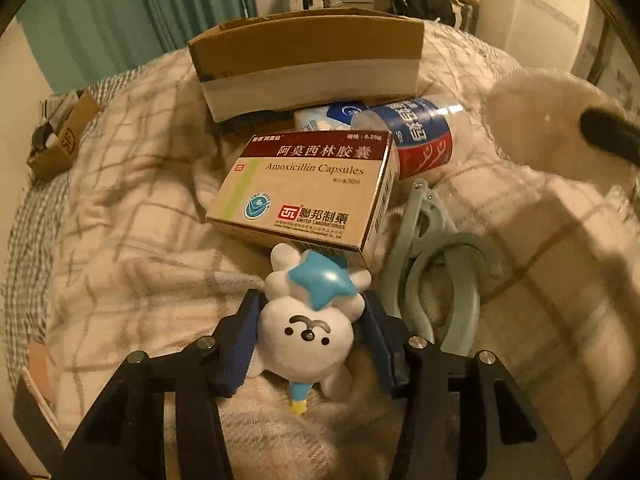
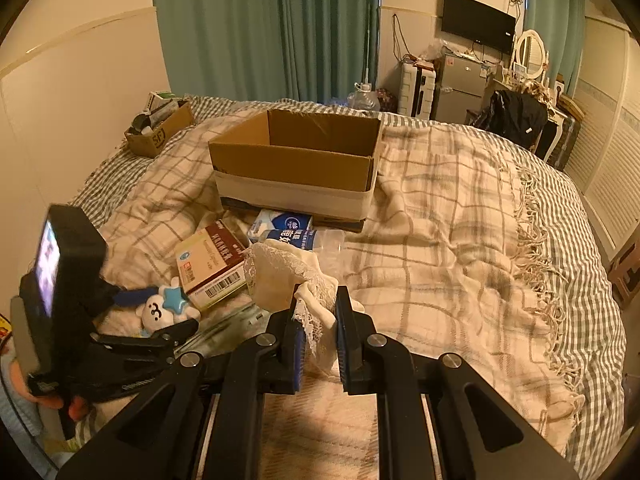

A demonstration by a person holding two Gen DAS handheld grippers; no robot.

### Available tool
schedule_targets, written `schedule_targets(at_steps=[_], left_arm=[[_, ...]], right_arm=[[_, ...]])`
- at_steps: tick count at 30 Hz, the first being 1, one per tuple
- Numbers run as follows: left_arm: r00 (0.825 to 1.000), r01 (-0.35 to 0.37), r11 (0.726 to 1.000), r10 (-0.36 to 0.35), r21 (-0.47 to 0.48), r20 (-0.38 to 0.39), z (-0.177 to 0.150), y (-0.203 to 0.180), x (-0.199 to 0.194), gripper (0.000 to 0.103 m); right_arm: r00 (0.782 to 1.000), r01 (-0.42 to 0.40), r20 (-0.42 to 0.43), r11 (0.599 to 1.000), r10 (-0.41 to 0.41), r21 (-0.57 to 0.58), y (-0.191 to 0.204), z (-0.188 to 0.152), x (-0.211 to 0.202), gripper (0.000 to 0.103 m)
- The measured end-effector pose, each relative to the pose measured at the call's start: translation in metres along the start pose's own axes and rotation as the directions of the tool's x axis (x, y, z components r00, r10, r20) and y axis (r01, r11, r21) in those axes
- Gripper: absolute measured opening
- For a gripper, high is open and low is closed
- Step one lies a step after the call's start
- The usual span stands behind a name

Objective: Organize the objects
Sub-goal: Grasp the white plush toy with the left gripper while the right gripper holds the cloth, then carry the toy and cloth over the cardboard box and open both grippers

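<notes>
Right wrist view: cardboard box (image 2: 296, 164) looks empty; right gripper (image 2: 318, 336) clamps lace cloth (image 2: 280, 268), left gripper (image 1: 310, 344) clamps bear toy (image 1: 308, 320); medicine box (image 1: 304, 188) waits before it.

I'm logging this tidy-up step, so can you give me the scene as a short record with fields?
surface: plaid blanket on a bed
left tongs: closing around white bear toy with blue star; contact unclear
right tongs: shut on cream lace-trimmed cloth
container: open cardboard box, no contents visible
loose items: Amoxicillin Capsules box, plastic floss-pick jar on its side, tissue pack, grey-blue hook clip
</notes>
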State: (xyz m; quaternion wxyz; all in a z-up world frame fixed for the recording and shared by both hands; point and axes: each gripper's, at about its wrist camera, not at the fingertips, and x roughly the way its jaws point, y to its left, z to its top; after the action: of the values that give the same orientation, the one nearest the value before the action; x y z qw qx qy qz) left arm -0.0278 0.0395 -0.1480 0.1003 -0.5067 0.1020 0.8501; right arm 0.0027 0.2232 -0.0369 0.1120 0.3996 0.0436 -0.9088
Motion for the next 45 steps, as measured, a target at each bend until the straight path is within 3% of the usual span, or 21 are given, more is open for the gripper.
schedule_targets(at_steps=[8, 15, 25, 29, 37, 45], left_arm=[[0.995, 0.038, 0.998, -0.034, -0.047, 0.096, 0.009, 0.011, -0.048, 0.050], [0.970, 0.036, 0.998, -0.024, -0.045, 0.242, 0.045, 0.020, -0.109, 0.050], [0.937, 0.007, 1.000, -0.002, -0.011, 0.350, 0.126, 0.034, -0.135, 0.050], [0.938, 0.023, 0.999, -0.011, -0.030, 0.346, 0.168, 0.047, -0.125, 0.050], [0.949, 0.011, 0.999, 0.005, -0.049, 0.315, 0.243, 0.066, -0.078, 0.050], [0.967, 0.009, 1.000, -0.002, -0.030, 0.255, 0.285, 0.060, 0.001, 0.050]], right_arm=[[1.000, -0.002, 0.028, 1.000, 0.002, -0.001, 0.000, 0.006, -0.011, 0.012], [0.996, -0.007, 0.085, 1.000, 0.010, -0.029, 0.007, 0.025, -0.033, 0.012], [0.982, 0.017, 0.187, 0.993, 0.006, -0.117, 0.015, 0.106, -0.048, 0.012], [0.978, 0.040, 0.209, 0.990, -0.011, -0.138, 0.013, 0.149, -0.034, 0.011], [0.985, 0.025, 0.175, 0.993, -0.004, -0.119, -0.011, 0.231, 0.037, 0.010], [0.996, 0.004, 0.087, 0.998, 0.001, -0.059, -0.042, 0.257, 0.134, 0.008]])
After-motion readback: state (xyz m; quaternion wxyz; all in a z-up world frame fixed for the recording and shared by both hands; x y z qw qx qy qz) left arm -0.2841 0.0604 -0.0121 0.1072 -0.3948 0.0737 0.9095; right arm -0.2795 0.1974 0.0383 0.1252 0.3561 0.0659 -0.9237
